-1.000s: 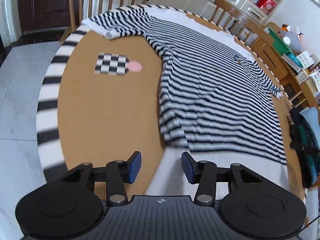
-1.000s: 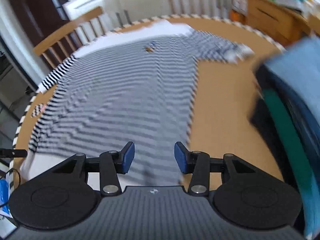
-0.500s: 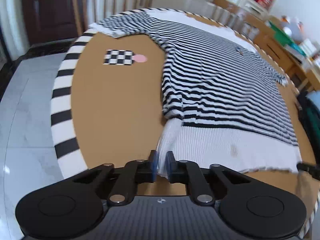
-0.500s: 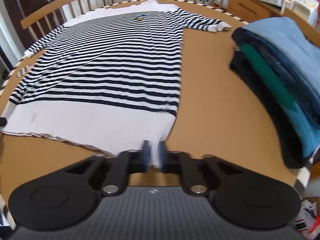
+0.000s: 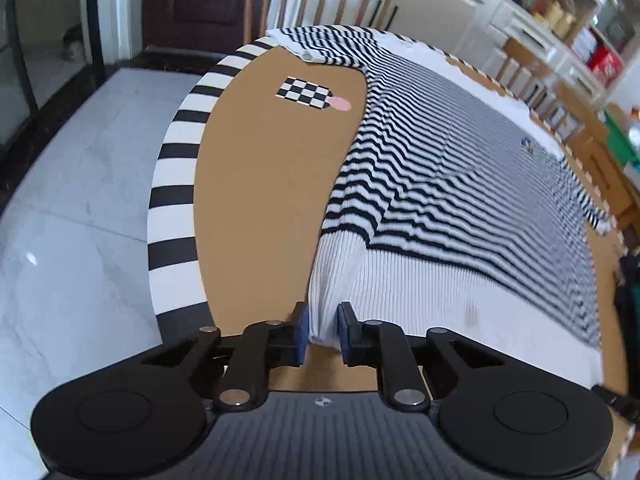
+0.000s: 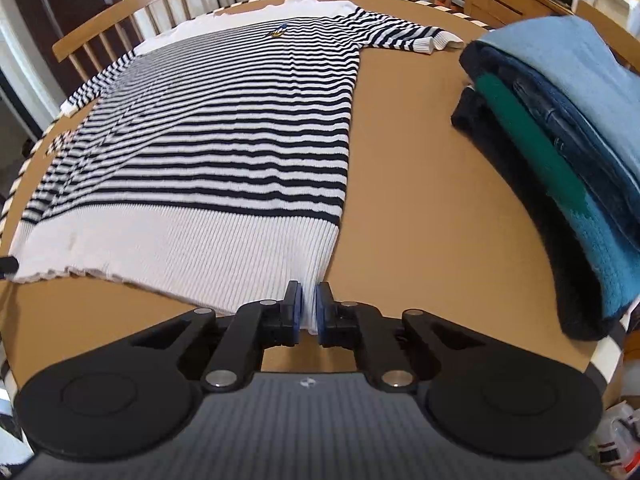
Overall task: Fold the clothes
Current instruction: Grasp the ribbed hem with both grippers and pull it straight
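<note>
A black-and-white striped sweater point(image 5: 448, 184) with a white ribbed hem lies spread flat on the round brown table point(image 5: 260, 184). It also shows in the right wrist view point(image 6: 208, 136). My left gripper point(image 5: 323, 334) is shut on the hem's left corner, which bunches up between the blue pads. My right gripper point(image 6: 307, 314) is shut on the hem's right corner. Both sleeves lie out to the sides at the far end.
A stack of folded clothes point(image 6: 560, 140) in blue, green and dark navy sits on the table's right side. A checkered marker point(image 5: 306, 93) lies on the table's left part. Wooden chairs point(image 6: 120, 12) ring the far edge. The table rim point(image 5: 172, 200) is black-and-white striped.
Both grippers were open above the sweater a second ago. They came down to the hem corners and shut on them. The left corner is now lifted a little.
</note>
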The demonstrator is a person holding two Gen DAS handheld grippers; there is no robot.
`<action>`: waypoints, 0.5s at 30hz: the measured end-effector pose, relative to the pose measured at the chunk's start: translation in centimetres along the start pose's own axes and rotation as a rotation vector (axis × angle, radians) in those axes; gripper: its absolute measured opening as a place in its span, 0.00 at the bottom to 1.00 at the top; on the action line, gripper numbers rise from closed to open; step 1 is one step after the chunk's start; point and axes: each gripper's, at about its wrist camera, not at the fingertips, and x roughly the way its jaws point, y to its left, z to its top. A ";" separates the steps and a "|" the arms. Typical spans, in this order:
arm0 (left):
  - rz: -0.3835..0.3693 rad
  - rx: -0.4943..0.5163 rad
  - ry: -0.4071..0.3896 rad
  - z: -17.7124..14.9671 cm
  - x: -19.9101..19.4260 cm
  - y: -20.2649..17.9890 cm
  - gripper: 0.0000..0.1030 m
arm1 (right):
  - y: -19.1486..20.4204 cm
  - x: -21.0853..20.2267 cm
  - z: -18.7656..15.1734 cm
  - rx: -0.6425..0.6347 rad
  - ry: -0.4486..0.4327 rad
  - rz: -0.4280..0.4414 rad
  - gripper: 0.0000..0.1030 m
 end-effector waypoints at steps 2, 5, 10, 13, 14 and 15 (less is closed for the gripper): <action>0.018 0.019 0.001 -0.3 -0.5 0.0 0.25 | -0.1 -0.2 0.1 -0.014 0.013 -0.007 0.13; 0.061 0.033 -0.023 -0.3 -1.9 0.4 0.29 | -0.2 -1.2 0.6 -0.030 -0.001 -0.020 0.15; 0.065 0.119 -0.113 1.6 -4.4 -2.4 0.53 | 1.7 -4.2 3.0 -0.129 -0.111 0.007 0.33; 0.045 0.204 -0.147 3.1 -5.4 -5.8 0.64 | 3.4 -4.2 5.2 -0.161 -0.133 0.031 0.45; 0.037 0.232 -0.154 3.5 -5.5 -6.9 0.68 | 3.9 -4.1 5.8 -0.162 -0.136 0.028 0.49; 0.034 0.259 -0.162 3.8 -5.6 -8.0 0.71 | 4.3 -4.1 6.4 -0.163 -0.139 0.018 0.54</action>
